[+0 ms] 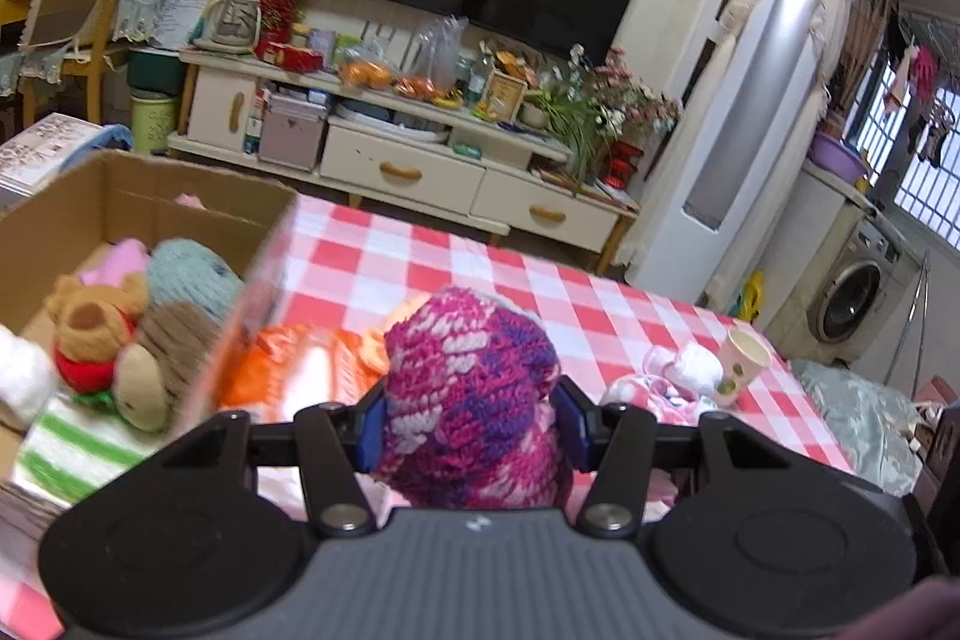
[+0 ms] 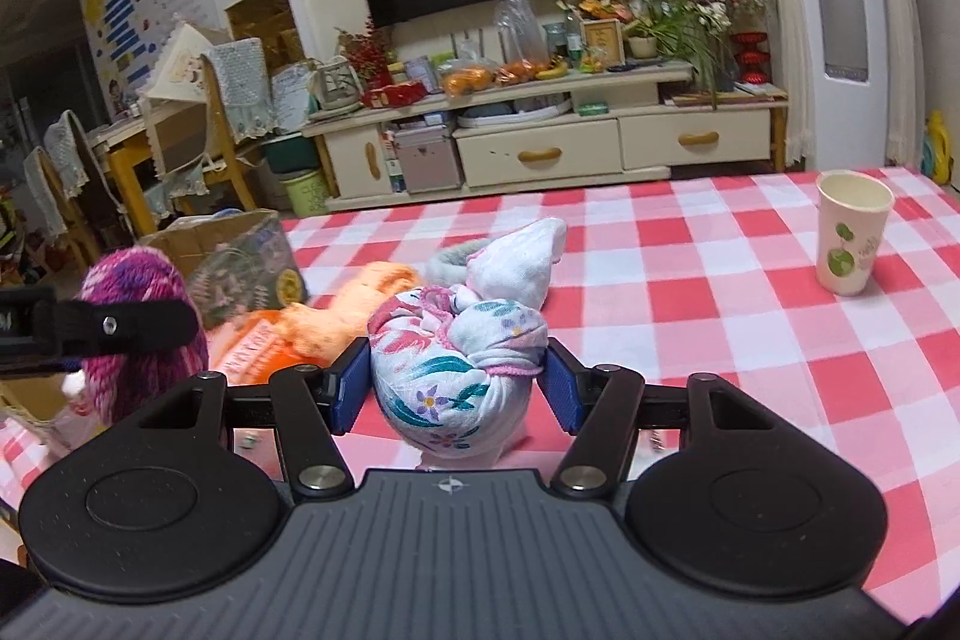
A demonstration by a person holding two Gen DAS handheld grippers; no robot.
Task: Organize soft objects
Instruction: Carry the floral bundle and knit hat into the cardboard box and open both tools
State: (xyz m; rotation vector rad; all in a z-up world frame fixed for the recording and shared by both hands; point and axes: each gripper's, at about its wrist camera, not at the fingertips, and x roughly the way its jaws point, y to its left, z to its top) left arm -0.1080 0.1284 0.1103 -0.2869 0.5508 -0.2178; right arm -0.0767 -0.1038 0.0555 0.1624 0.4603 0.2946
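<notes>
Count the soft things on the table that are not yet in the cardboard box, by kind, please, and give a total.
Knitted items: 2, the magenta knitted hat in the left gripper and an orange knitted piece on the tablecloth.
Knotted cloth bundles: 2, the floral bundle in the right gripper and a white one behind it.
Total: 4

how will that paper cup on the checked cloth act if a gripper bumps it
The paper cup stands upright, looks empty and is taller than wide, so a nudge near the rim would likely tip it and send it rolling. Its thin wall would probably crush under a firm squeeze. It looks very light.
</notes>
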